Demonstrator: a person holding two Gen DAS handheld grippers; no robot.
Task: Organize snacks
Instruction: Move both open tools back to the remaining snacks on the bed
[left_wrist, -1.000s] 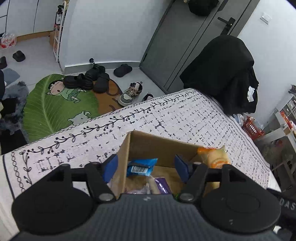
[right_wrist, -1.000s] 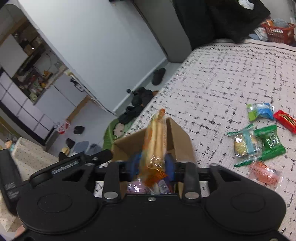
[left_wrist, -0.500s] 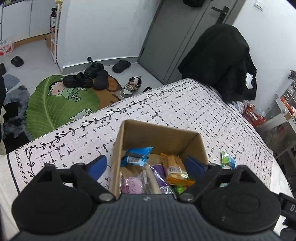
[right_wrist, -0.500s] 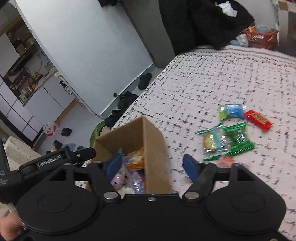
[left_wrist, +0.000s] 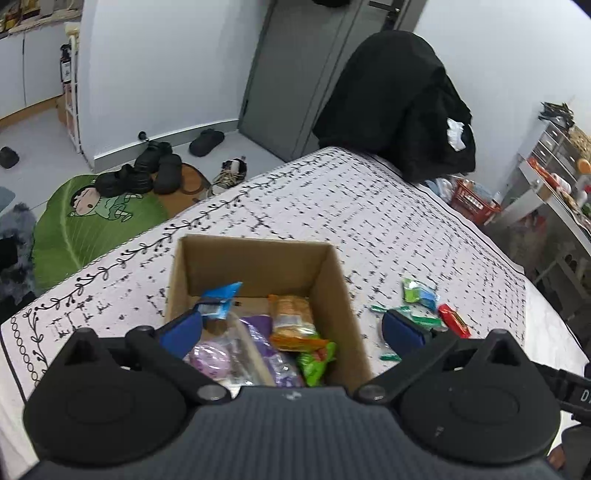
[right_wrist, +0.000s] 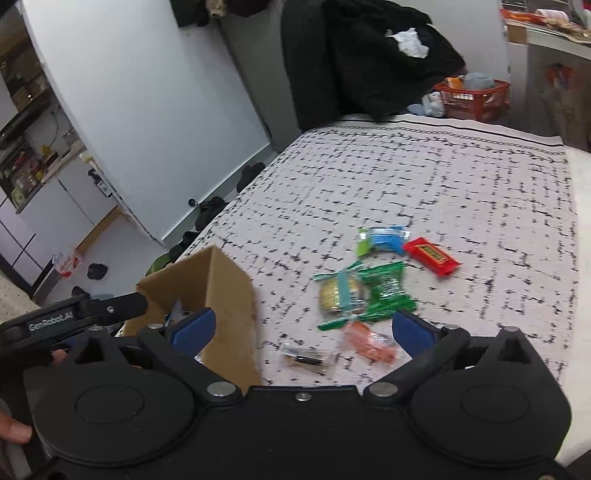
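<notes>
the orange snack packet (left_wrist: 293, 325) that the right gripper (right_wrist: 301, 330) pinched a second ago now lies inside the cardboard box (left_wrist: 258, 258) among other wrappers, so that item is stowed. both the right and left gripper (left_wrist: 291, 328) are opening wide, empty. several loose snacks (right_wrist: 369, 291) remain on the patterned cloth (right_wrist: 443, 177) beside the box.
</notes>
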